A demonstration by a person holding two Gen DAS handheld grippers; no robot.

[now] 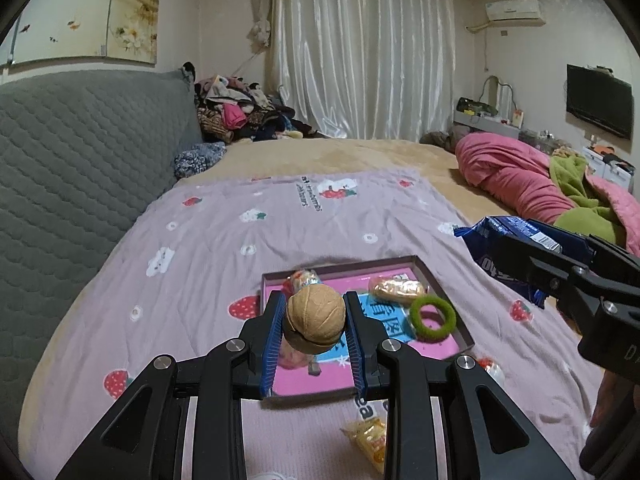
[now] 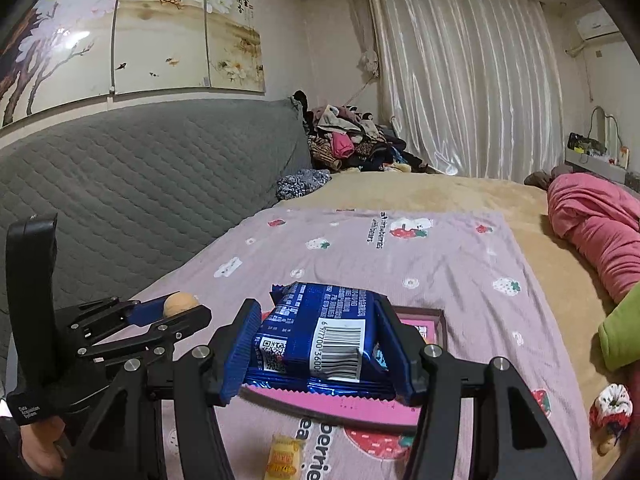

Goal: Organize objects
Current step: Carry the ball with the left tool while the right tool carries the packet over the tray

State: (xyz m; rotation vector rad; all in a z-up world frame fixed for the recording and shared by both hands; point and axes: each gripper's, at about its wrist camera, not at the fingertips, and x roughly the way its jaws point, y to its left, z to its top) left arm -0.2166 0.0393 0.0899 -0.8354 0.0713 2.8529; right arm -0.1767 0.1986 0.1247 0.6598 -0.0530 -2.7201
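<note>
Left tongs point(image 1: 316, 322) clenched on walnut point(image 1: 316, 320); right tongs point(image 2: 320, 350) grasping blue packet point(image 2: 320, 332), above tray point(image 1: 444, 280)

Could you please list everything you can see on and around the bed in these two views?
walnut: one, tan, held between the left gripper's pads above the tray
snack packet: one, blue, clamped in the right gripper above the tray
tray: one, pink inside with a dark rim, on the sheet
hair tie: one, green, in the tray
wrapped bun: one, golden, in the tray
yellow candy: one, yellow, on the sheet in front of the tray
sheet: one, lilac with strawberries, spread on the bed
quilt: one, pink, bunched on the bed's right
clothes pile: one, mixed colours, by the curtain
left gripper: one, black, blue pads
right gripper: one, black, blue pads
</note>
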